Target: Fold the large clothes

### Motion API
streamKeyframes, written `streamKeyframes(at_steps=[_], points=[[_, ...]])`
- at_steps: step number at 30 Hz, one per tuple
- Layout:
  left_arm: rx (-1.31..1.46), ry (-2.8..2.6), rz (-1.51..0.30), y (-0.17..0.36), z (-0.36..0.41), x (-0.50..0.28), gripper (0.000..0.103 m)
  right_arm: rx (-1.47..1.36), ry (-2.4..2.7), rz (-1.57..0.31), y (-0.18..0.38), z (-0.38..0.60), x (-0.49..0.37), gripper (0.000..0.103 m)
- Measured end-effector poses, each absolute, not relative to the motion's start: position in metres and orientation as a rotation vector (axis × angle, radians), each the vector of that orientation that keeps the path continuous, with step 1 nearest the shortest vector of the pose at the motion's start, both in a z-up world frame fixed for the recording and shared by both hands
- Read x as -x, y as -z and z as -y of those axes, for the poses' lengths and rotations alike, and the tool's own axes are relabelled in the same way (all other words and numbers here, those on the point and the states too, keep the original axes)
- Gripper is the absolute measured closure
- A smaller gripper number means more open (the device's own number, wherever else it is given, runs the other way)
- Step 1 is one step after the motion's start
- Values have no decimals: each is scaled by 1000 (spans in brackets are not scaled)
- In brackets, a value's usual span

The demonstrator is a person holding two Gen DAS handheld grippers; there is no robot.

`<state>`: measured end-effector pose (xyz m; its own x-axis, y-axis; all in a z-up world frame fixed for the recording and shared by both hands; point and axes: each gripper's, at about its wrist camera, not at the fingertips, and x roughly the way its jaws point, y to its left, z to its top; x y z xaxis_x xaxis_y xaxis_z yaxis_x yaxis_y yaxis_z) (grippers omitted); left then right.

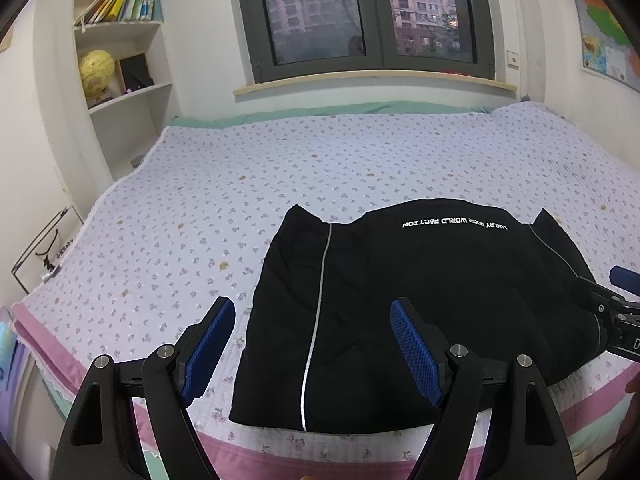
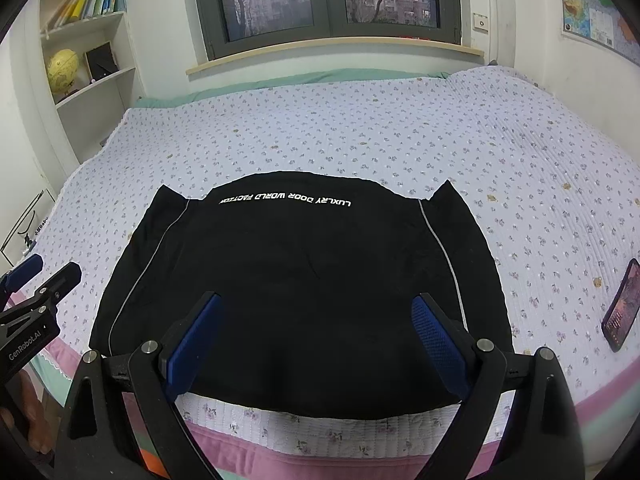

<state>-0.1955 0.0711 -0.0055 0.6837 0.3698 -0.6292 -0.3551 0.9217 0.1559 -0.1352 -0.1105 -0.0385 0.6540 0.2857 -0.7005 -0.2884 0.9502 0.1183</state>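
Observation:
A black garment (image 1: 420, 300) with white lettering and thin grey piping lies folded flat near the front edge of the bed; it also shows in the right wrist view (image 2: 304, 280). My left gripper (image 1: 312, 312) is open and empty, held above the garment's left part. It also shows at the left edge of the right wrist view (image 2: 44, 272). My right gripper (image 2: 316, 308) is open and empty, held above the garment's near middle. Its tip shows at the right edge of the left wrist view (image 1: 616, 284).
The bed (image 1: 280, 184) has a lilac flowered quilt with a pink front border. A phone (image 2: 622, 308) lies on the quilt to the right. A bookshelf (image 1: 120, 48) with a globe stands at the back left. A window (image 1: 372, 16) is behind the bed.

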Motion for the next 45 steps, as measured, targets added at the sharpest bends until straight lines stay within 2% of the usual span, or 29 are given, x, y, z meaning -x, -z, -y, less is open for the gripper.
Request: streamKeyframes(at_steps=[39,45], points=[[-12,-392,-742,13,-72,190,22,-7,-336,-823,49,118,124,7],[-42,-388,-696,11,-68,192,22,1,-330,-826,51,119,123,7]])
